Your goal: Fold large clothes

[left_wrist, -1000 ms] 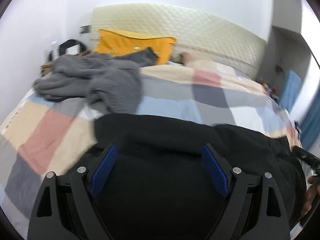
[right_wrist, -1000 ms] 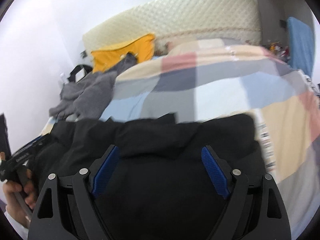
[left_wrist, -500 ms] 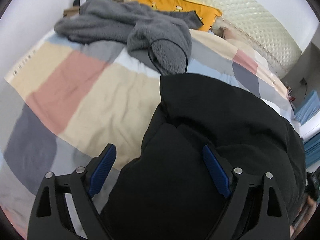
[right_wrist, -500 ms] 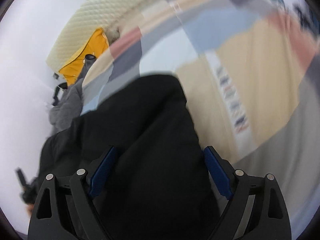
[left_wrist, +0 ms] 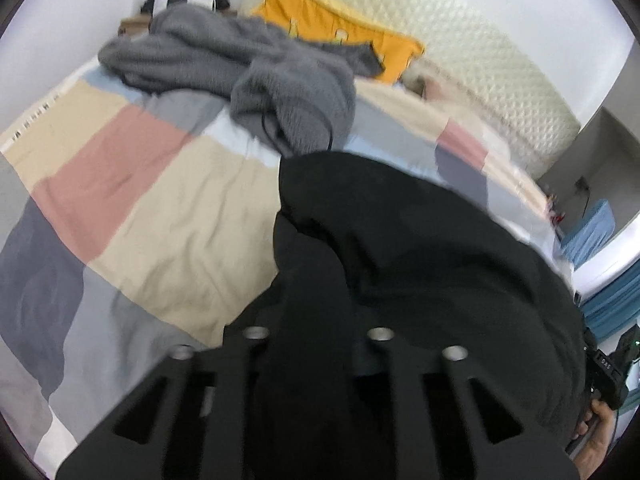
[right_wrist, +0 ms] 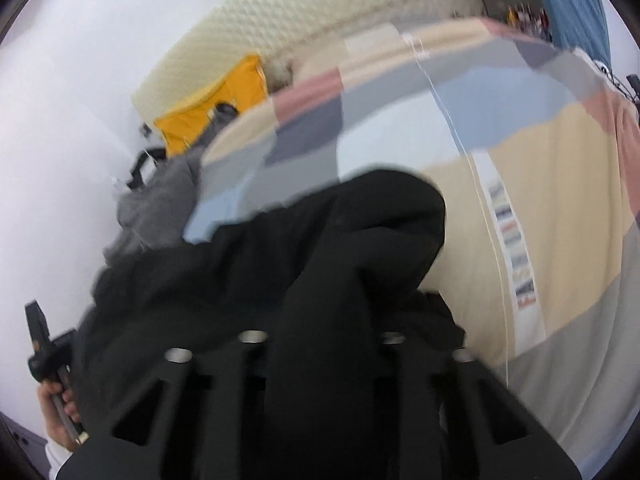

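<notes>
A large black garment (left_wrist: 420, 264) lies bunched on the patchwork bed cover (left_wrist: 168, 208). My left gripper (left_wrist: 316, 344) is shut on the garment's near left edge, its blue pads hidden by black cloth. In the right wrist view the same black garment (right_wrist: 320, 248) spreads across the bed cover (right_wrist: 540, 184), and my right gripper (right_wrist: 320, 344) is shut on its near right edge, the cloth bulging up between the fingers. Each gripper shows in the other's view, the right one (left_wrist: 604, 372) and the left one (right_wrist: 44, 352).
A grey fleece garment (left_wrist: 256, 68) lies crumpled at the bed's far left. An orange pillow (left_wrist: 340, 36) leans on the quilted cream headboard (left_wrist: 480, 64). Blue fabric (left_wrist: 592, 232) hangs at the far right. A white wall (right_wrist: 60, 100) runs along the bed's left side.
Both grippers have closed from wide open onto the black garment's near edges; the blue pads are no longer visible. The garment has gathered up between the fingers.
</notes>
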`<state>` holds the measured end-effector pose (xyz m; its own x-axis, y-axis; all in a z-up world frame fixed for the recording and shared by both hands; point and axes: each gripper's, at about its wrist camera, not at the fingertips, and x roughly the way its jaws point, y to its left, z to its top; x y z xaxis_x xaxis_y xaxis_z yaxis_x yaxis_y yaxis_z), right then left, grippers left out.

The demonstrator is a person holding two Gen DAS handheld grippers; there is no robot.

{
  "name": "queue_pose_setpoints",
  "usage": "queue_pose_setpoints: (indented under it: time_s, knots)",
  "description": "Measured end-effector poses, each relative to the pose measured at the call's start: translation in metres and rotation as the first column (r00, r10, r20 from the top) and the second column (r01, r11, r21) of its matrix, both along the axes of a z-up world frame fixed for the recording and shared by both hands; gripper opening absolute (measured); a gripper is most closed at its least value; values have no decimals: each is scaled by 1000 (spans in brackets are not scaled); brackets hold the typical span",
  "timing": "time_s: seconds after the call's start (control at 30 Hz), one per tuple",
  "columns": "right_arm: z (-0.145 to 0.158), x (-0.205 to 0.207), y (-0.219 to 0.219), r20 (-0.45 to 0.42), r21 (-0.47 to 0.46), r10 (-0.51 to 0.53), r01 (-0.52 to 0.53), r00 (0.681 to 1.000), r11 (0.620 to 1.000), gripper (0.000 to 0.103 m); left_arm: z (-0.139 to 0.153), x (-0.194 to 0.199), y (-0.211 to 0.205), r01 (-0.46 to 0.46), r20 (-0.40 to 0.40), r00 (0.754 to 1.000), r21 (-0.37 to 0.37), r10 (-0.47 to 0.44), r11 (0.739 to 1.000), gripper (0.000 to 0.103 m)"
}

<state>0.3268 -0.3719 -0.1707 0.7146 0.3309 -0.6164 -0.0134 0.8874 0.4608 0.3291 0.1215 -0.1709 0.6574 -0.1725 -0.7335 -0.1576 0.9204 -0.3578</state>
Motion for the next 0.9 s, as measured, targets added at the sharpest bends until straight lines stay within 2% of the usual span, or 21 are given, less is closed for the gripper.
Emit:
queue_pose_setpoints:
  time_s: [0.07,0.17,0.3,0.4,0.43,0.57,0.73,0.9]
  knots:
    - [20,0,2,65,-20,-7,9,998,1000,9,14,-7,3,-26,79,996,-13,27,1000,7]
    - [47,1,0,144,4,-22,22,989,1000,8,35,-11,11,-60,183,981,-46,67,997,6]
    - [61,17,-5,184,-13,-42,45,982,999,8,52,2,11,-62,227,972,-15,64,998,6]
    - [39,34,-5,127,-64,-43,51,991,997,8,43,18,6,-86,197,977,44,75,995,6]
    - [23,42,-7,86,-73,-46,53,995,996,8,36,24,5,-88,175,982,65,76,994,6]
    - [-25,51,-18,-29,-103,-59,56,998,993,7,7,38,5,-73,72,995,84,67,994,7]
    - [-38,49,-19,-56,-135,-50,42,997,990,7,-6,35,-6,-39,17,999,155,37,987,8]
    - [-36,40,-21,-56,-125,-51,44,997,991,8,-6,29,-4,-32,11,999,152,31,988,9]
